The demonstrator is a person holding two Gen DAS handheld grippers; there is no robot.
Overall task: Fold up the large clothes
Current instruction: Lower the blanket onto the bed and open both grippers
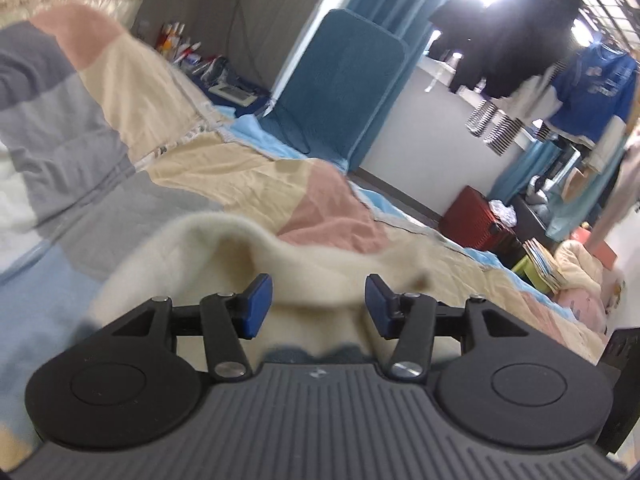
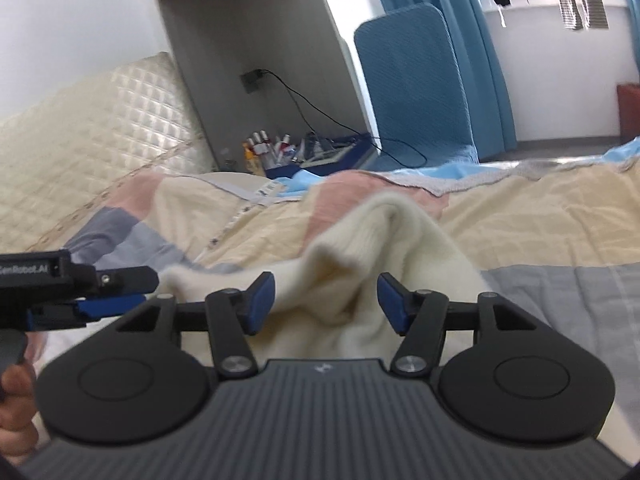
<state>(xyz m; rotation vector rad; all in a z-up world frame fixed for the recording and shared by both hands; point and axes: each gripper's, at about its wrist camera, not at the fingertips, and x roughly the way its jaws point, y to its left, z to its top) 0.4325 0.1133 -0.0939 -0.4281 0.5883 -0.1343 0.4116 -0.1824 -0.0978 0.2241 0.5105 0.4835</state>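
Observation:
A cream fuzzy knit garment (image 1: 224,248) lies bunched on the patchwork bed quilt (image 1: 224,168). My left gripper (image 1: 319,306) is open, its blue pads (image 1: 258,304) standing apart just over the garment's near edge. In the right wrist view the same garment (image 2: 384,236) rises in a fold with a ribbed cuff or hem. My right gripper (image 2: 326,302) is open just above it, the cloth lying between and below the pads. The left gripper (image 2: 92,300) shows side-on at the left edge of the right wrist view, over the garment's left part.
The quilted cream headboard (image 2: 88,120) stands at the back left. A bedside shelf with bottles (image 2: 264,152) and a blue chair (image 2: 416,80) lie beyond the bed. A red suitcase (image 1: 476,216), books and hanging clothes (image 1: 592,84) stand off the bed's right side.

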